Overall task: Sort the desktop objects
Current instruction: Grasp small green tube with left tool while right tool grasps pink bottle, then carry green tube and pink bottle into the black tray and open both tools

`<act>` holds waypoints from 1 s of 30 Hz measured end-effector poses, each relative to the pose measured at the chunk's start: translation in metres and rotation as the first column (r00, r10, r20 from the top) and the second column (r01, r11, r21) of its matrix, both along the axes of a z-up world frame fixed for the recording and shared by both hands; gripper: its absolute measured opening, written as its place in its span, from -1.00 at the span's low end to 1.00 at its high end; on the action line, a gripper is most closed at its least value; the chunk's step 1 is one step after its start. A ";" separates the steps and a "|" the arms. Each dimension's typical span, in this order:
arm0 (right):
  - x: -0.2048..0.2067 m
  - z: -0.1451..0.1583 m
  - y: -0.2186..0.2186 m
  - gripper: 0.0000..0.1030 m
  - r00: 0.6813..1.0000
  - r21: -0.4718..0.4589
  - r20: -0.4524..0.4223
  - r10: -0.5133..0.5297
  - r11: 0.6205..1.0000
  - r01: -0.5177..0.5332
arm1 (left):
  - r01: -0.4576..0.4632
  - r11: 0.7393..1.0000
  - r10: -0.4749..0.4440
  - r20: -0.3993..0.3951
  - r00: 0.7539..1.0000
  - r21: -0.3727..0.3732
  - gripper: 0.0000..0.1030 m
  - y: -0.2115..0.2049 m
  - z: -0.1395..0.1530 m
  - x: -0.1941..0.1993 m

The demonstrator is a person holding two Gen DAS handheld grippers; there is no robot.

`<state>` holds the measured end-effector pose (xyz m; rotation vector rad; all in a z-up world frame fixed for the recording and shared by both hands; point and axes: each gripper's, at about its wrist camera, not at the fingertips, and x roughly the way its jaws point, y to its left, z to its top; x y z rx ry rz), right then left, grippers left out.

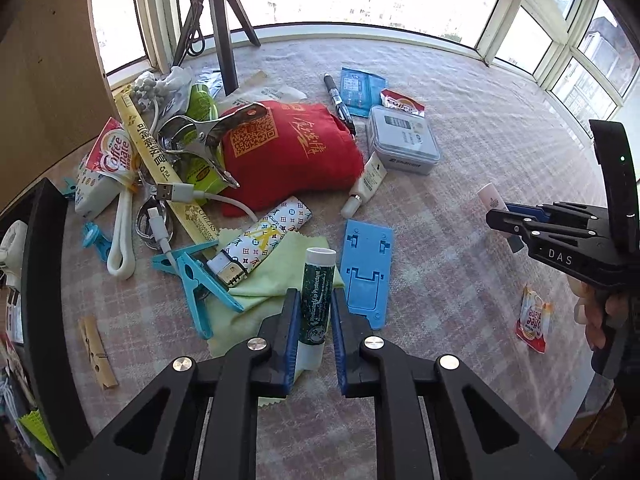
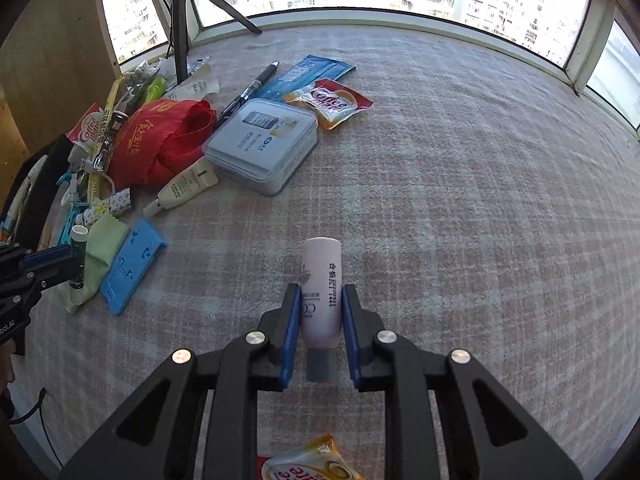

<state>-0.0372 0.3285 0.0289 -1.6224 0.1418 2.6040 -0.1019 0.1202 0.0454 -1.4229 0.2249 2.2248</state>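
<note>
My left gripper is shut on a green lip balm stick with a white cap, held above the light green cloth; it also shows in the right wrist view. My right gripper is shut on a pale pink tube with a grey cap, above the checked tablecloth; it shows at the right of the left wrist view. A clutter pile lies at the left: red bag, blue phone stand, patterned lighter, blue clip.
A grey tin, white cream tube, black pen, blue wipes pack and Coffee mate sachets lie on the cloth. A tripod stands at the back. A black tray edge is at the left.
</note>
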 end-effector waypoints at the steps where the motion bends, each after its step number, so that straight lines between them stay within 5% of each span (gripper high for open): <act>1: 0.002 0.004 -0.002 -0.61 1.000 0.001 -0.010 0.001 1.000 -0.001 | -0.002 1.000 0.002 -0.007 1.000 0.006 -0.74 -0.001 0.004 0.001; 15: 0.015 0.061 -0.037 -0.61 0.991 -0.035 -0.132 0.032 0.999 -0.036 | -0.042 0.997 0.049 -0.127 0.991 0.063 -0.74 -0.032 0.062 0.023; 30: 0.004 0.110 -0.141 -0.61 0.955 -0.065 -0.242 0.169 0.980 -0.190 | -0.196 0.975 0.214 -0.210 0.954 0.102 -0.74 -0.132 0.105 0.043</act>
